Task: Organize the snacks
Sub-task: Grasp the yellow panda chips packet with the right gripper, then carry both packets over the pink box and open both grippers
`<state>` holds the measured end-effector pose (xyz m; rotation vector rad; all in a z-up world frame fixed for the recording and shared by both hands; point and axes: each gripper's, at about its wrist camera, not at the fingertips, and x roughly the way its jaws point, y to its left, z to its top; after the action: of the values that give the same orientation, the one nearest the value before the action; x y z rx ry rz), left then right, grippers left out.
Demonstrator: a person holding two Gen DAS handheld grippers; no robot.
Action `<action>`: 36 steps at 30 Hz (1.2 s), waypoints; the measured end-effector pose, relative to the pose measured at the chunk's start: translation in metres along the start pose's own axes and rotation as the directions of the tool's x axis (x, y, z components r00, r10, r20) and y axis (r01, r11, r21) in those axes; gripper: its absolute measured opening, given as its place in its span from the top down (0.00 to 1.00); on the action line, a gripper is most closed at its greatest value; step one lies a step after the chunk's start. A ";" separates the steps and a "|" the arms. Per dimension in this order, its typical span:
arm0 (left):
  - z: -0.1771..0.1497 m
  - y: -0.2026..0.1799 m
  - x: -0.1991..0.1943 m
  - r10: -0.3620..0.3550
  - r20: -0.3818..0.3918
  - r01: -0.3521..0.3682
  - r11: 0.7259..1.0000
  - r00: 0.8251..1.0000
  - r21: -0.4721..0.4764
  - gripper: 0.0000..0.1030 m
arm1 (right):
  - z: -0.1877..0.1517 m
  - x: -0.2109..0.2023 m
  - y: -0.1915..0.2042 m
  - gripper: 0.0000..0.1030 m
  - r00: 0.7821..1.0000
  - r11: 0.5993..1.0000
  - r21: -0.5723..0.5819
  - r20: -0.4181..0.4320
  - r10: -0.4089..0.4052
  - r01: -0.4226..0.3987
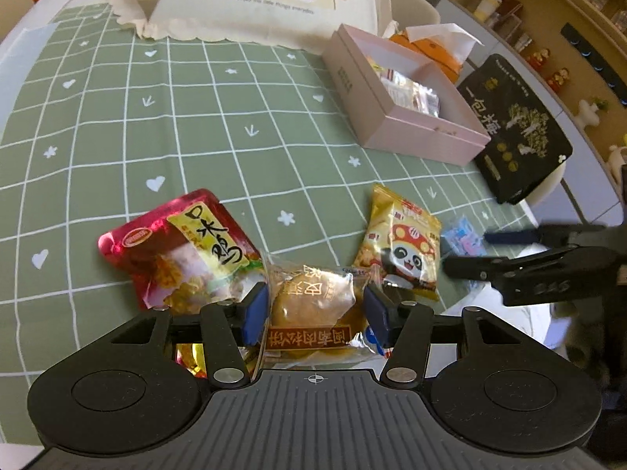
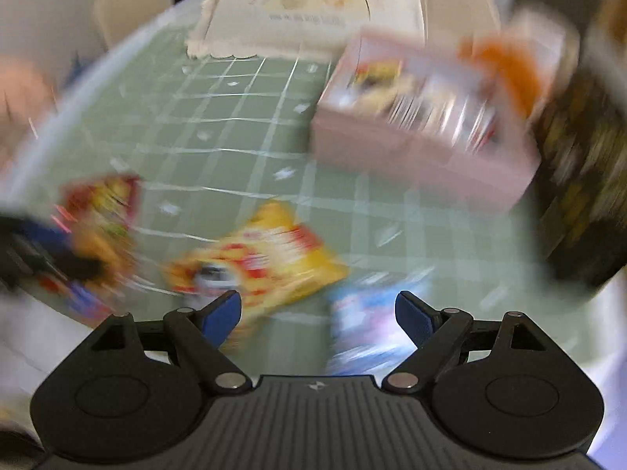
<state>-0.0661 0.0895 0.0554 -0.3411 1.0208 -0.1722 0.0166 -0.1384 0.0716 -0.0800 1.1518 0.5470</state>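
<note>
Green checked tablecloth (image 1: 164,125) with white hearts and stars, spread over the table. At its far edge, cream food cover (image 1: 266,0) with cartoon print and scalloped frill. Orange tissue holder (image 1: 435,49) behind, white tissue sticking up. Shelf (image 1: 548,39) of small figurines beyond.

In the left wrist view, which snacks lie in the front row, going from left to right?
Red packet → clear-wrapped pastry, between the left gripper pads → yellow panda packet → small blue packet.

In the left wrist view, the chicken snack pouch (image 1: 178,250) lies lower left, the panda snack packet (image 1: 403,244) right of it, the open box (image 1: 403,94) upper right holding wrapped sweets (image 1: 407,88).
</note>
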 end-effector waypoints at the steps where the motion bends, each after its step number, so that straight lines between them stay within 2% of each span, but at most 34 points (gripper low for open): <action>1: -0.001 0.000 -0.002 0.010 0.007 -0.010 1.000 1.000 0.004 0.43 | 0.000 0.005 0.001 0.16 0.998 0.997 0.060 -0.021 0.060 -0.059; 3: -0.002 0.002 -0.007 0.029 0.015 -0.029 1.000 0.999 0.005 0.43 | 0.002 0.016 0.007 0.16 0.985 0.977 0.144 -0.045 0.164 -0.156; 4: -0.003 0.005 -0.010 0.042 0.015 -0.042 0.999 0.999 0.000 0.43 | 0.006 0.022 0.012 0.16 0.981 0.972 0.153 -0.059 0.187 -0.176; 5: -0.004 0.007 -0.012 0.056 0.016 -0.056 0.998 0.998 -0.004 0.43 | 0.009 0.028 0.019 0.16 0.981 0.975 0.147 -0.075 0.178 -0.165; 8: -0.007 0.012 -0.021 0.087 0.026 -0.087 0.996 0.996 -0.017 0.43 | 0.024 0.048 0.030 0.16 0.994 0.994 0.098 -0.091 0.063 -0.054; 14: -0.013 0.015 -0.030 0.134 0.036 -0.133 0.991 0.990 -0.029 0.43 | 0.039 0.067 0.034 0.13 0.999 1.000 0.013 -0.039 -0.017 0.017; 17: -0.016 0.015 -0.030 0.125 0.029 -0.124 0.992 0.992 -0.033 0.43 | 0.038 0.076 0.047 0.13 0.993 0.991 -0.067 0.004 -0.120 0.120; 19: -0.016 0.015 -0.029 0.120 0.023 -0.119 0.992 0.992 -0.037 0.43 | 0.033 0.082 0.052 0.09 0.985 0.979 -0.103 0.038 -0.170 0.173; 22: -0.016 0.015 -0.025 0.112 0.019 -0.111 0.993 0.994 -0.044 0.43 | 0.022 0.077 0.043 0.04 0.983 0.984 -0.072 0.099 -0.157 0.165; 26: -0.017 0.012 -0.019 0.092 0.004 -0.091 0.995 0.996 -0.043 0.43 | 0.011 0.070 0.033 0.04 0.982 0.983 -0.113 0.141 -0.130 0.146; 29: -0.018 0.007 -0.013 0.067 -0.014 -0.068 0.997 0.998 -0.034 0.43 | 0.005 0.068 0.029 0.04 0.983 0.980 -0.145 0.144 -0.114 0.135; 33: -0.018 -0.001 -0.007 0.041 -0.035 -0.042 0.999 0.999 -0.011 0.43 | 0.002 0.062 0.028 0.12 0.986 0.976 -0.175 0.127 -0.104 0.126; 36: -0.017 -0.006 -0.002 0.032 -0.045 -0.031 0.999 0.998 0.006 0.43 | 0.004 0.063 0.031 0.11 0.989 0.973 -0.198 0.111 -0.098 0.119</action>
<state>-0.0818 0.0811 0.0515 -0.3172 1.0695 -0.1547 0.0247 -0.0871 0.0246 -0.2880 0.9843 0.5642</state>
